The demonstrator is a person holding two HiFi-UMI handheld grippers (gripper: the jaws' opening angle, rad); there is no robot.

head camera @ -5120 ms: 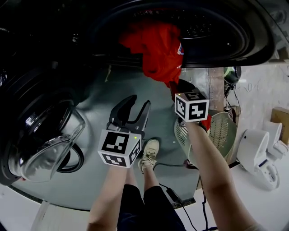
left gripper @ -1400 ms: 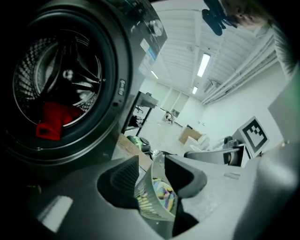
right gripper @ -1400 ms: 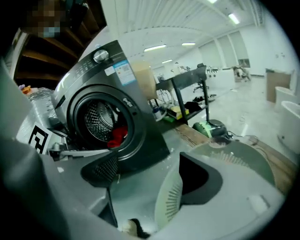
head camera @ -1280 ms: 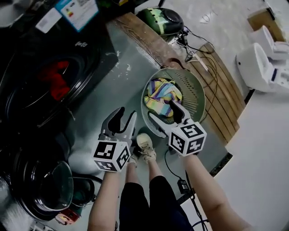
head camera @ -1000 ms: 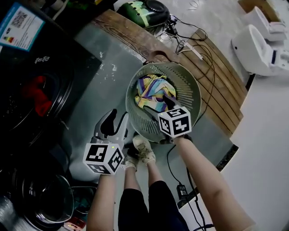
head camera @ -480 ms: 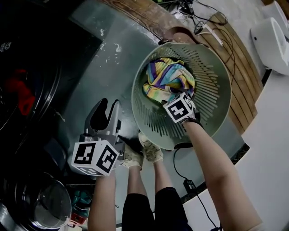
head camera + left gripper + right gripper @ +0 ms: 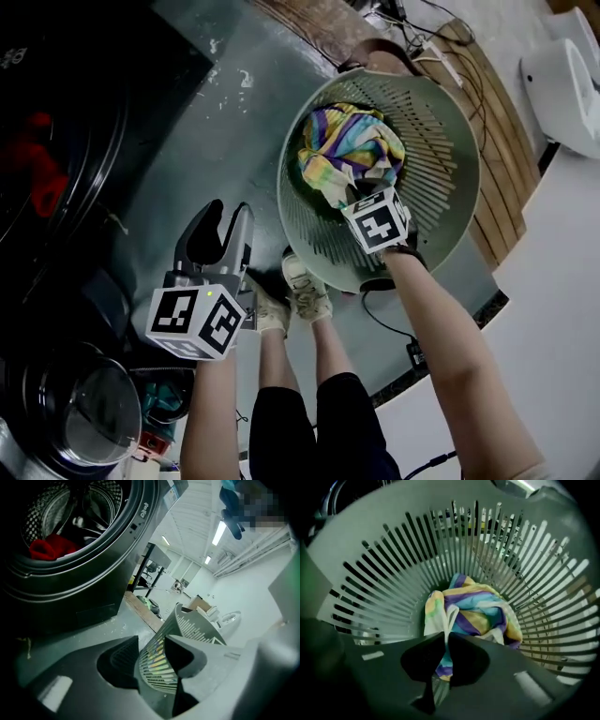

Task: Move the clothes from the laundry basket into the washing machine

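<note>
- washing machine (image 7: 56,141) sits at 9–10 o'clock in the head view, drum open. The red garment (image 7: 36,178) is inside it, and the left gripper view confirms that.
- left claw (image 7: 228,216) is at 8 o'clock over the floor (image 7: 234,103), between machine and basket. Its jaws are spread and empty; only the basket wall shows through the gap. Idle.
- laundry basket (image 7: 441,131) is at 1 o'clock. The striped garment (image 7: 349,150) is the only piece I see in it.
- Change: about a second ago the right claw (image 7: 446,637) hung spread above the basket. It's now down inside, at the garment's 6 o'clock edge, jaws pinched on a pale fold.
- Meaning: the grasp looks made. Next is lift clear of the rim, then swing toward 9 o'clock into the drum. This looks like the last item, so the task is near done.
- Risk: it's a thin edge pinch, so the cloth may slip or drag on the rim.
- Writing: there's pale lettering on the machine front in the head view and the left gripper view, too blurred to read. No brand legible.
</note>
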